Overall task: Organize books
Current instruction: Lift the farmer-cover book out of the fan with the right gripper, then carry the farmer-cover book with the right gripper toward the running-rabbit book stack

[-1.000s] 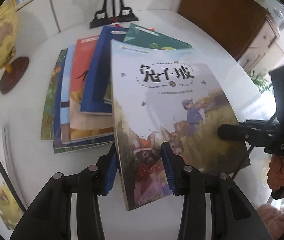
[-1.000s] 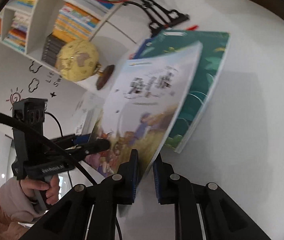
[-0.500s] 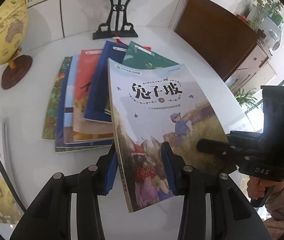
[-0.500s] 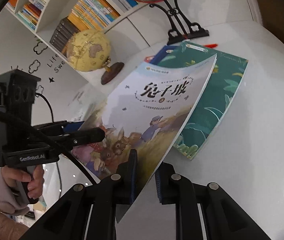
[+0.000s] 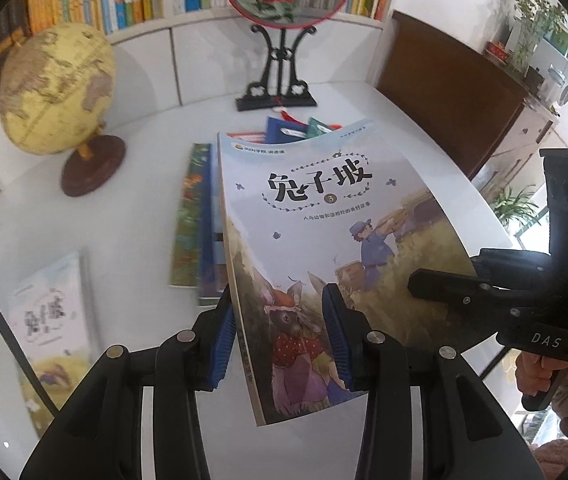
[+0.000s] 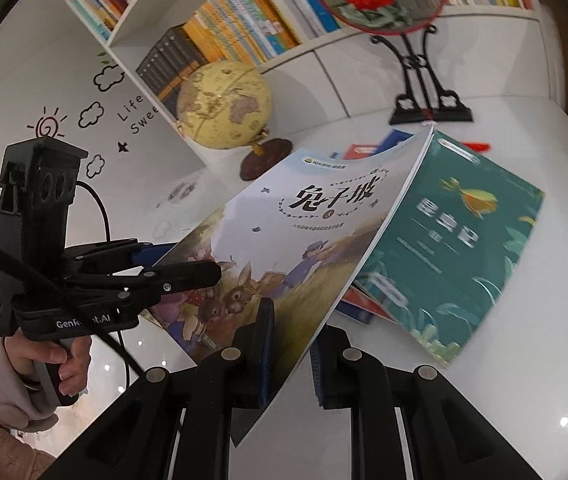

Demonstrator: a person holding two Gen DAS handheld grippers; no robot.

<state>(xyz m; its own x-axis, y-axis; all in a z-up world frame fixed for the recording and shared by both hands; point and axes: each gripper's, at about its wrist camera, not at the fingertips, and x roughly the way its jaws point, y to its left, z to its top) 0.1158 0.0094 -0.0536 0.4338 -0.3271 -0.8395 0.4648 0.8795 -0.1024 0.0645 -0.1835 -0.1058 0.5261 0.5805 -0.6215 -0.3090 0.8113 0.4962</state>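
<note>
The rabbit book point(image 5: 323, 248) is now lifted higher off the fanned stack point(image 5: 196, 216) than a second ago, clear of the green book point(image 6: 463, 248) and tilted more upright over the bench point(image 5: 124, 208); judging by this, it is being carried off to its place. The left gripper point(image 5: 280, 336) is clamped on its spine corner, jaws partly apart; the right gripper point(image 6: 291, 344) pinches the bottom edge, jaws nearly together.

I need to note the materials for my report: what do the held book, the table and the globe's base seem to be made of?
Book: paper with a soft, slightly glossy cover; it bends between the grippers.
Table: white and glossy, perhaps lacquer or laminate; it shows small bright reflections.
Globe's base: dark brown and round, probably wood, though plastic is possible.
</note>
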